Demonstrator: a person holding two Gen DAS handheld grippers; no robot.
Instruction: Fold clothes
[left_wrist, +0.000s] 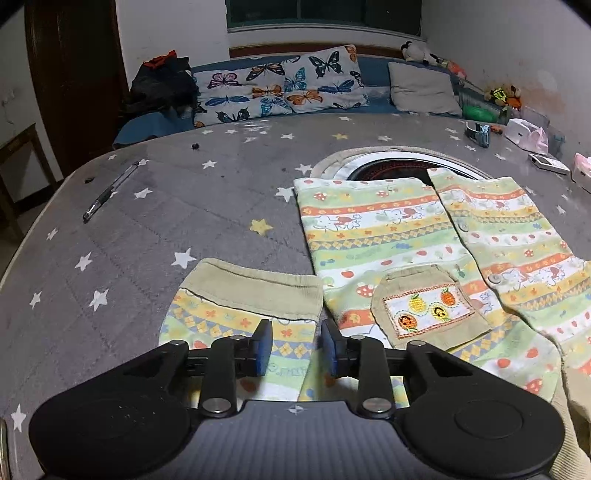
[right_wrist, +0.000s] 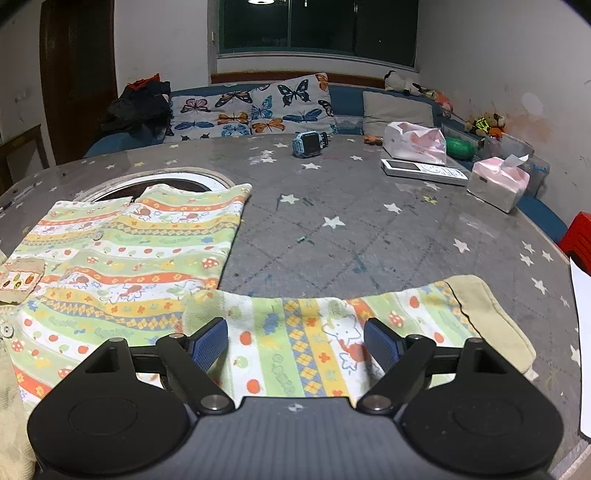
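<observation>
Lying flat on the desk (right_wrist: 369, 229): striped jacket (left_wrist: 388, 240). Left tongs (left_wrist: 295, 345) narrow, nothing gripped, over one sleeve (left_wrist: 236, 306); right tongs (right_wrist: 295, 345) wide over the other sleeve (right_wrist: 332, 332).

soft cloth jacket (left_wrist: 373, 240), ribbed corduroy cuff (left_wrist: 255, 286), matt plastic gripper (left_wrist: 295, 341).

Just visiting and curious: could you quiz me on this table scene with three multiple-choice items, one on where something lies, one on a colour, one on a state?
1. Where does the pen lie?
A. on the garment
B. on the bare table, left of the garment
C. on the sofa

2. What colour are the sleeve cuffs?
A. beige
B. red
C. black

3. How do the right gripper fingers stand?
A. clamped on cloth
B. spread wide over the sleeve
C. holding a pen

Answers: 1 B, it rests on the starred cover; 2 A, plain beige bands; 3 B, a wide gap shows.
</observation>
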